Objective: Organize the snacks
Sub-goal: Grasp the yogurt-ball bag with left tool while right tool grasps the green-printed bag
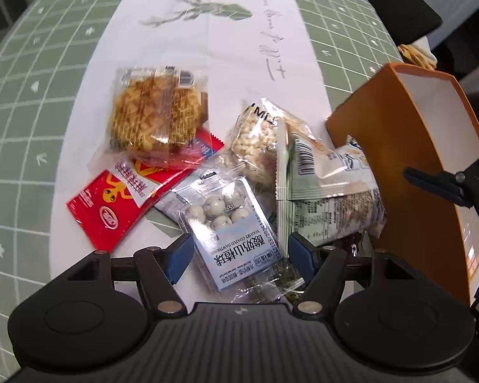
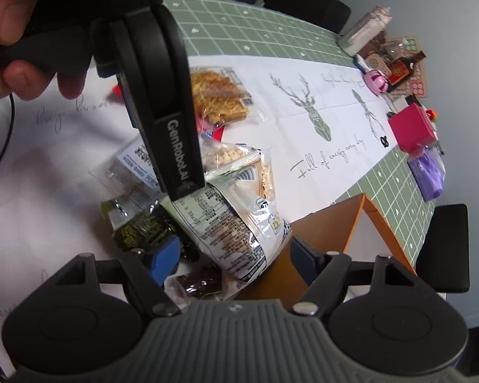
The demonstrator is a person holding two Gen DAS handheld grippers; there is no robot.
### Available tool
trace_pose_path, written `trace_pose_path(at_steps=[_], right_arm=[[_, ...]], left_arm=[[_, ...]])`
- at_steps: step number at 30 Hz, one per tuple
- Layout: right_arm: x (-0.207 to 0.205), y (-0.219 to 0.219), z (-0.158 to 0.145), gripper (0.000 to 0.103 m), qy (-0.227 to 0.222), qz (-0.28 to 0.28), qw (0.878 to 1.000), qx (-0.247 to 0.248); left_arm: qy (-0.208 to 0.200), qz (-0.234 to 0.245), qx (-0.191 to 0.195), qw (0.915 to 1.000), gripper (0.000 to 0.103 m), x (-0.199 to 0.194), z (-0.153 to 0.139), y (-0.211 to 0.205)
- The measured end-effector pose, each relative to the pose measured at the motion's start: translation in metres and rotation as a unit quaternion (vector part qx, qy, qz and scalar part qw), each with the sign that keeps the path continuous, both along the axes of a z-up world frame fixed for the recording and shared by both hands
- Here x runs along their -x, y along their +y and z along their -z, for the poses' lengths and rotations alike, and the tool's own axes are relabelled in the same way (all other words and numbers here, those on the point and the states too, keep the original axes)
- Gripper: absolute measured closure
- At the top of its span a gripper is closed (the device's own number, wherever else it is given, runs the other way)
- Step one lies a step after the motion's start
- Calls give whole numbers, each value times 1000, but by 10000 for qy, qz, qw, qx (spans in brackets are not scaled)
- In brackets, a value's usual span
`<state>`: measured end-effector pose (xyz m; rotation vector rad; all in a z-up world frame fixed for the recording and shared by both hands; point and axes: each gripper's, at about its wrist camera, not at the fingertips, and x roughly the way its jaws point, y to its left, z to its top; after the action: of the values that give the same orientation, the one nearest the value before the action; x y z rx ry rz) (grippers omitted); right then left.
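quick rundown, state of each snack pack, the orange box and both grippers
left gripper: open, astride the hawthorn ball pack
hawthorn ball pack: sealed, lying flat
noodle cake pack: sealed, resting on the red packet
red packet: flat, partly covered
white snack bag: sealed, leaning at the box mouth
orange box: tipped, open
right gripper: open, jaws either side of the white snack bag

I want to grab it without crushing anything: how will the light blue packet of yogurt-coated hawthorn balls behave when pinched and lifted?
The hawthorn ball packet shows a glossy clear film, so it may slip between the left gripper's open pads. The loose round balls inside will probably shift, and the film edges look floppy. It looks light; its far end rests on the red packet, so it may tilt when pinched.
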<state>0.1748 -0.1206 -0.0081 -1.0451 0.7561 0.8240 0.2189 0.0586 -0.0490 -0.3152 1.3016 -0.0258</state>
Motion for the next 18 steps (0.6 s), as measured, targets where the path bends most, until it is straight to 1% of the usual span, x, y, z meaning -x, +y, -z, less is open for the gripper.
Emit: trace_pose_path(at_steps=[2, 4, 6, 8, 10, 11, 12, 15, 17, 18], right_arm=[[-5, 3, 5, 28, 64, -117, 9998, 139], [-7, 6, 9, 27, 25, -240, 9993, 290], [-9, 10, 14, 25, -59, -353, 9983, 455], [-11, 13, 19, 25, -117, -428, 9974, 572], [-14, 16, 22, 25, -94, -464, 9969, 620], [-15, 17, 23, 25, -71, -484, 9968, 630], [-15, 18, 25, 25, -61, -512, 9966, 650], [-13, 19, 29, 25, -39, -584, 9959, 685], [-14, 18, 31, 26, -93, -537, 9961, 700], [-14, 18, 31, 29, -112, -514, 9963, 675]], left_arm=[[27, -124, 74, 9999, 21, -3, 4, 3], [-32, -111, 59, 9999, 18, -5, 3, 3], [-96, -92, 5, 9999, 18, -6, 1, 3], [-71, -21, -121, 9999, 16, -9, 1, -1], [23, 61, -396, 9992, 16, -10, 5, -5], [105, 131, -470, 9988, 18, -10, 9, -8], [185, 182, -462, 9986, 18, -10, 12, -8], [299, 174, -352, 9988, 20, -8, 22, -6], [278, 161, -269, 9991, 26, -6, 24, -4], [240, 180, -304, 9991, 29, -5, 23, -3]])
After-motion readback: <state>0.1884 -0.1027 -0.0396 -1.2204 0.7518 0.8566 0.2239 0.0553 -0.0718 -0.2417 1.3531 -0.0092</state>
